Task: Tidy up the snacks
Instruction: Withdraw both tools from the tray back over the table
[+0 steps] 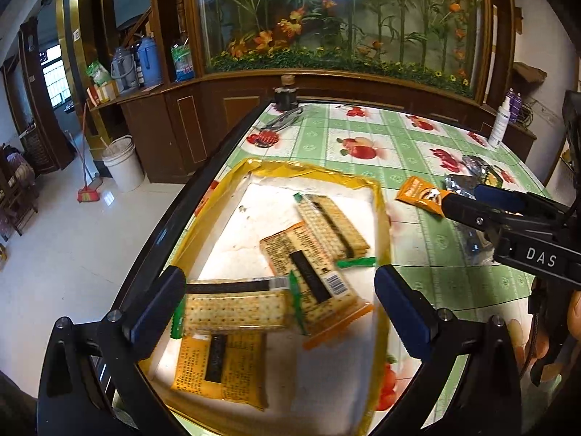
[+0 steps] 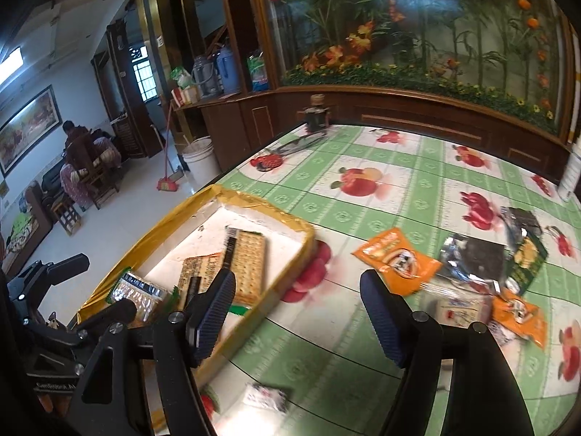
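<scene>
Over the tray (image 1: 377, 196) on the desk (image 1: 363, 127): left tool (image 1: 279, 298) spread wide, nothing pinched, hanging above four cracker packs (image 1: 316, 272) lying loose and overlapped inside. Right tool (image 2: 294, 309) also spread and empty, over the desk just beside the tray's right wall, aimed toward the loose pile at right: orange packet (image 2: 395, 258), silver-black wrappers (image 2: 472, 254), second orange packet (image 2: 519, 316), small white pack (image 2: 267, 396) near the front edge.

Judged step: fetch the next loose snack for the tray. Best pick the near orange packet, lying apart from the pile's centre. Come down with fingers either side of its short width, pinch at the middle rather than a crimped end so it does not swing. Keep clear of the foil wrappers touching its right edge. Carry across above the tray's yellow rim, not through it. Set down in the bare white patch at the tray's far end, off the crackers. Keep the left tool out of the crossing path.
</scene>
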`<action>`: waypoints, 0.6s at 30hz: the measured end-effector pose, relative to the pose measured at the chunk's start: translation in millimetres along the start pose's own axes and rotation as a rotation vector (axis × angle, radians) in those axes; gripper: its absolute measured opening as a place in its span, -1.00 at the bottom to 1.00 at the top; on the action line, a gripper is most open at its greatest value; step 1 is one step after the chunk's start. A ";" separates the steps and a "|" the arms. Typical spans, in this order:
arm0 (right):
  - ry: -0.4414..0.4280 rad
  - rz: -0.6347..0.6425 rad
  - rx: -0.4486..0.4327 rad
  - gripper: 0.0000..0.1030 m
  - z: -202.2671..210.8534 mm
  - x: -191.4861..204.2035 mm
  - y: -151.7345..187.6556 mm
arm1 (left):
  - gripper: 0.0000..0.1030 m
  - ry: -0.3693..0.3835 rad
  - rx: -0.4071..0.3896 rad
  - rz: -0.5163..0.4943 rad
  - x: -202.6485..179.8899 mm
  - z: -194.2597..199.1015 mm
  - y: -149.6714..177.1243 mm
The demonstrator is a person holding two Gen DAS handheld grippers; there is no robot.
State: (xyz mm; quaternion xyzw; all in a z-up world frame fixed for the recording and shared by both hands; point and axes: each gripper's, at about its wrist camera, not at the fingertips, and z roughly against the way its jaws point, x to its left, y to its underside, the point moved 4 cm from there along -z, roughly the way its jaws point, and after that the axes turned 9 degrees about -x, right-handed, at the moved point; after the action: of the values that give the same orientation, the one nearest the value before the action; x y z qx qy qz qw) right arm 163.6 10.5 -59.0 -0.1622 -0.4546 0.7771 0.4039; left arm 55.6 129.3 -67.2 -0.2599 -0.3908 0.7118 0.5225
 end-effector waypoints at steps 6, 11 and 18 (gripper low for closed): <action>0.050 -0.030 -0.024 0.44 32.4 -29.6 5.1 | 1.00 0.031 -0.016 -0.032 -25.3 8.7 -5.4; 0.092 -0.049 -0.033 0.49 52.8 -52.3 14.9 | 1.00 0.057 -0.028 -0.063 -49.3 14.2 -8.7; 0.145 -0.088 -0.036 0.52 77.1 -87.4 30.7 | 1.00 0.095 -0.031 -0.098 -80.0 19.2 -9.2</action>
State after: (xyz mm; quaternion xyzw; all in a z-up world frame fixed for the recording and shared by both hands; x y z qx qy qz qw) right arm 155.3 -109.6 -53.6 -0.2051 -0.4446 0.7365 0.4667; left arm 71.2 49.4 -51.9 -0.2822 -0.3888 0.6661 0.5705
